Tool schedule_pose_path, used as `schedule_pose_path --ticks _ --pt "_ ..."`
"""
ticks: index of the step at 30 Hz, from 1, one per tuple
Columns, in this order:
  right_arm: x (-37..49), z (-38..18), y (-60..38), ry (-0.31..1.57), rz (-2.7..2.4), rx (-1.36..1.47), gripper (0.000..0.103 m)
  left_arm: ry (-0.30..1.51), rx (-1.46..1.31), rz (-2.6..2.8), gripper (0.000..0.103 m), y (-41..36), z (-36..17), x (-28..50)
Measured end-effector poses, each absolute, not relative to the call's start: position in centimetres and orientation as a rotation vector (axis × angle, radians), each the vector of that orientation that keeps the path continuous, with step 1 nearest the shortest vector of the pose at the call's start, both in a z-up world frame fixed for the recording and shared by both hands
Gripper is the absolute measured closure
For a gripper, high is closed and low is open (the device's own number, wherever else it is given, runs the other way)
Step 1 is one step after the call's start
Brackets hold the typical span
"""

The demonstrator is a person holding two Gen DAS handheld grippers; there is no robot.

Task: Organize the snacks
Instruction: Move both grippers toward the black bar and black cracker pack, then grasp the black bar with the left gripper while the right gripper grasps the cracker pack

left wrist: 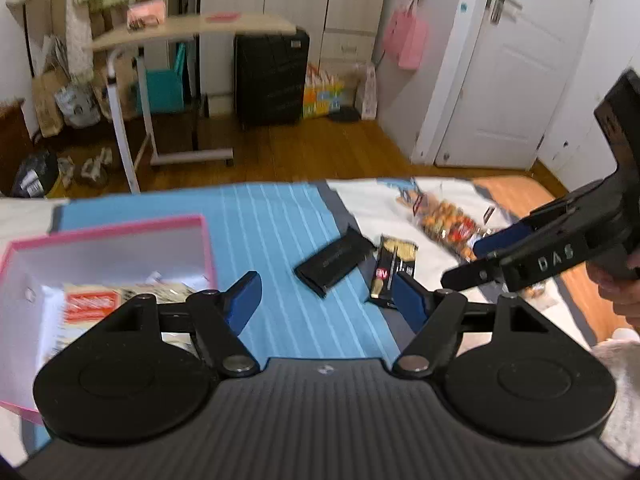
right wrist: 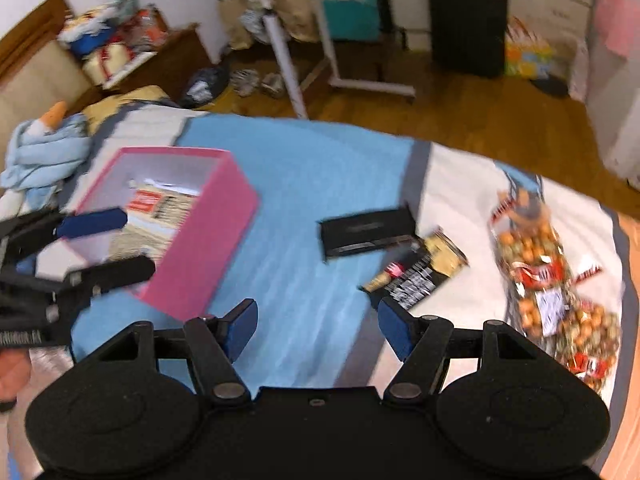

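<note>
On the bed, a blue quilt with thin white stripes (left wrist: pixel 280 232) carries an open pink cardboard box with pale inner walls (right wrist: pixel 200 248), which serves here as the landmark. Inside the box lies a flat beige snack packet with a red label (left wrist: pixel 94 304), visible from both wrist views. To the right of the box, well apart from it, a flat black rectangular snack packet (right wrist: pixel 366 232) rests on the blue stripes, and just beyond that, touching or nearly touching its far corner, sits a black-and-gold snack packet with a red mark (right wrist: pixel 416 274), lying across the edge where the blue fabric meets a white patch. Farther right from the box, on the white patch, stretches a long clear bag of orange and green wrapped sweets (right wrist: pixel 556 304). The left gripper (left wrist: pixel 324 300) hangs over the quilt just right of the box, its blue-padded fingers (left wrist: pixel 244 296) spread wide with nothing between them. The right gripper (right wrist: pixel 316 328) hovers between the box and the black-and-gold packet, jaws likewise spread and empty. Motion blur softens both views, so the printing on the packets cannot be read with any confidence.
</note>
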State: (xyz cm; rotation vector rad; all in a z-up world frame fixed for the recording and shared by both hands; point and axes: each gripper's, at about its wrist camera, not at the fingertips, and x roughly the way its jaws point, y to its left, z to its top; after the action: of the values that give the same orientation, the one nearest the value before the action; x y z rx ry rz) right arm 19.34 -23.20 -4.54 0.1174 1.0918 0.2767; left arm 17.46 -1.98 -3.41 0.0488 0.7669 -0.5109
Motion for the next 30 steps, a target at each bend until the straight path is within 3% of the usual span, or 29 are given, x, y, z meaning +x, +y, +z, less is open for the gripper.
schedule_pose_path --ticks 12,24,28,30 --pt "24.4 -14.6 -28.5 1.113 0.052 0.27 0.031 0.843 0.069 -0.47 0.031 -7.9 -11.2 24.6" --pt "25.8 -18.9 -24.5 1.15 0.127 0.11 0.031 0.901 -0.03 -0.372 0.032 -10.8 -17.7 31.9" --pt "26.0 -19.6 -23.0 1.118 0.129 0.007 0.02 0.891 -0.015 -0.36 0.031 -11.0 -18.7 33.0" --pt "26.1 -20.0 -22.5 1.103 0.118 -0.045 0.019 0.905 0.019 -0.372 0.031 -11.2 -19.2 33.7"
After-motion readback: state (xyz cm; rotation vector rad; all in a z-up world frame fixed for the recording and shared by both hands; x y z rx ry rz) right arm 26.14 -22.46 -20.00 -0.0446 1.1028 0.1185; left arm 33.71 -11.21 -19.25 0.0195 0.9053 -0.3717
